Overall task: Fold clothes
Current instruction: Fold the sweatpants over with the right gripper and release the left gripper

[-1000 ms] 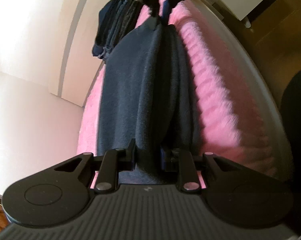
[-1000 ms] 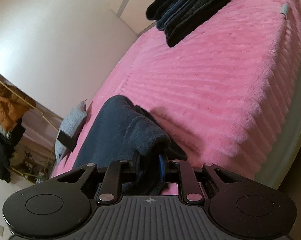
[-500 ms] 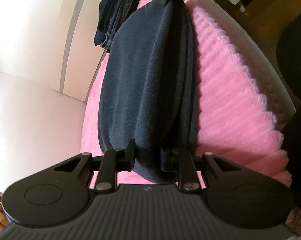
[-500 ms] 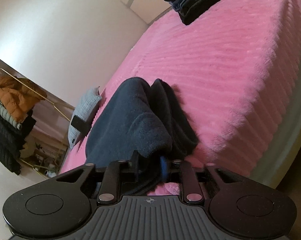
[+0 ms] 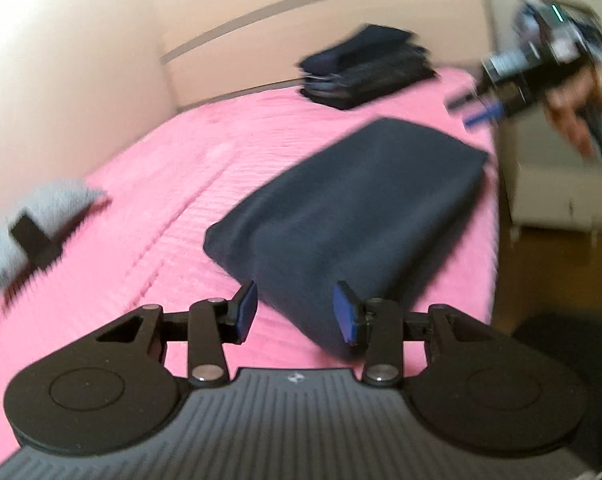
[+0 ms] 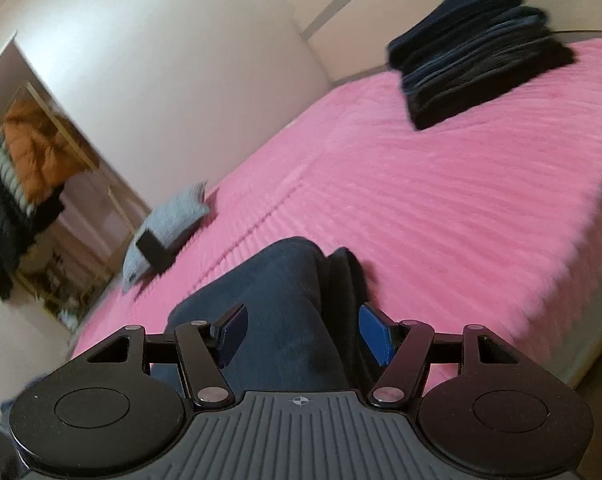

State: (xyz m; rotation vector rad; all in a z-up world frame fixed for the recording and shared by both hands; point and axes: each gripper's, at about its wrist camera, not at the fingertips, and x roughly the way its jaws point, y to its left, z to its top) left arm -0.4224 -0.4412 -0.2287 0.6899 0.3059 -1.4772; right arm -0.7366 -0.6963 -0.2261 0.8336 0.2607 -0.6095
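Both claws gape with nothing between their pads, the left claw (image 5: 295, 312) and right claw (image 6: 303, 334) at opposite ends of the folded navy garment (image 5: 353, 208) lying on the pink bed (image 5: 149, 208) (near its edge).

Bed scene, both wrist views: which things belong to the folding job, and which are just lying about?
Part of the job:
- folded navy garment, lying free on the pink blanket
- stack of folded dark clothes
- left gripper and right gripper, both open

Lying about:
- grey cushion
- clothes rack
- white cabinet
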